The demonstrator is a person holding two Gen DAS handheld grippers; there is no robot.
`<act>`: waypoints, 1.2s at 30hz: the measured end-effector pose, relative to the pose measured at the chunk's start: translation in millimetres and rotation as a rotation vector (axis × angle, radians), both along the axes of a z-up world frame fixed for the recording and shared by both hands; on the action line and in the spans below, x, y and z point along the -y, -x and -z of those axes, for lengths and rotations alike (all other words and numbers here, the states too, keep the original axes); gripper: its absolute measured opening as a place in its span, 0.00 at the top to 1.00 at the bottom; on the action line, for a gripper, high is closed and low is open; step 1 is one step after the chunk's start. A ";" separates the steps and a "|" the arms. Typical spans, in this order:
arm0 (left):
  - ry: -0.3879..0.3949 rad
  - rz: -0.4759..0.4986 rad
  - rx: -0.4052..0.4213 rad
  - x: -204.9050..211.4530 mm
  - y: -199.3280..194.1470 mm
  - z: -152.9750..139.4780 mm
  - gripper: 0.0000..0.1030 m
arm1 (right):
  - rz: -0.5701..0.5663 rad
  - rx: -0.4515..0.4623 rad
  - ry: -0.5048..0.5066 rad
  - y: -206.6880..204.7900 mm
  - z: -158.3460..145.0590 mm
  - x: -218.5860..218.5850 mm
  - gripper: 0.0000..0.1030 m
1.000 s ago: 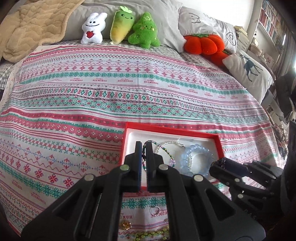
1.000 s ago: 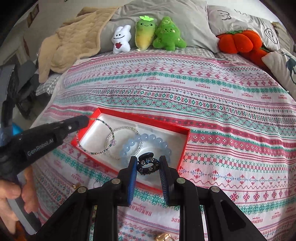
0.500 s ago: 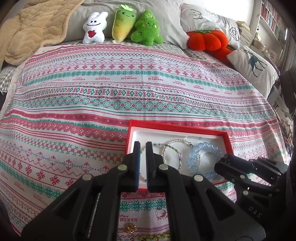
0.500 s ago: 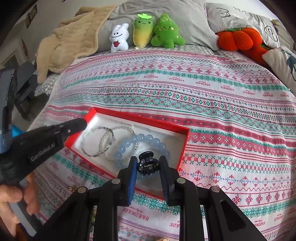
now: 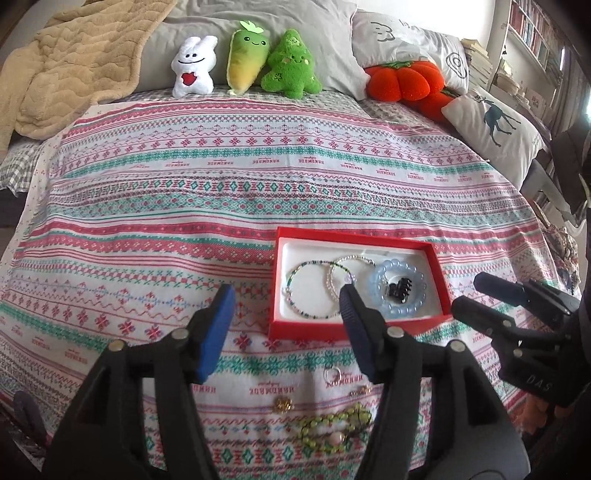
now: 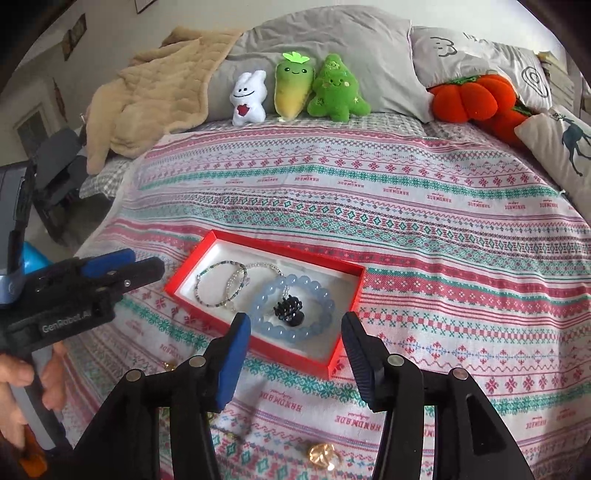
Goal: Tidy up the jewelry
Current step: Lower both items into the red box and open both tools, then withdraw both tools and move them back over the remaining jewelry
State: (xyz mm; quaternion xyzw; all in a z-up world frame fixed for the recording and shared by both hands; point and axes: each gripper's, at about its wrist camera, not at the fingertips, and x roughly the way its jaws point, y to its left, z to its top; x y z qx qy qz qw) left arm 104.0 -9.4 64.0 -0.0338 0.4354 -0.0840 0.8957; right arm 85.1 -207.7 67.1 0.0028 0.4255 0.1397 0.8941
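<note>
I see the red box [image 6: 343, 306], open and white-lined, holding two thin bead bracelets [image 6: 221, 282], a pale-blue bracelet [image 6: 295, 332], and a black clip [image 6: 290, 310] lying inside its ring.

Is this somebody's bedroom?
Most likely a bedroom, yes. The work is done on a bed with a patterned bedspread, there are pillows and plush toys at its head, and a bookshelf stands alongside.

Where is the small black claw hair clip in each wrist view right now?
Left wrist view: small black claw hair clip right of centre, inside the pale blue beaded bracelet, at the right end of the red shallow box.
Right wrist view: just below centre, inside that bracelet, between and beyond the camera gripper's fingertips.
Shared landmark: the red box, and the green tree plush behind.
</note>
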 end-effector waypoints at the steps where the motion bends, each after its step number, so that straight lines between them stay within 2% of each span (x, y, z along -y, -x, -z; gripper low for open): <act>1: 0.000 0.005 -0.003 -1.3 3.7 -1.0 0.34 | 0.001 0.000 0.001 3.3 -1.5 0.4 0.47; 4: -0.007 0.011 -0.008 -4.6 15.0 -2.2 0.25 | 0.005 -0.005 0.003 13.0 -4.1 1.9 0.42; 7: -0.005 0.020 -0.026 -8.8 26.4 0.0 0.22 | 0.009 -0.016 0.005 23.0 -5.1 3.1 0.39; 14: 0.019 0.021 -0.097 -20.0 48.1 15.1 0.20 | -0.003 -0.055 -0.003 42.7 -2.0 3.9 0.35; 22: -0.056 0.039 -0.134 -25.1 69.2 34.5 0.18 | -0.055 -0.071 0.041 63.8 12.4 2.5 0.33; 28: -0.066 0.050 -0.152 -27.6 78.8 44.2 0.17 | -0.079 -0.095 0.082 75.1 27.8 3.1 0.33; 36: -0.043 0.151 -0.179 -11.5 91.8 58.0 0.17 | -0.084 -0.139 0.117 86.2 45.3 11.5 0.33</act>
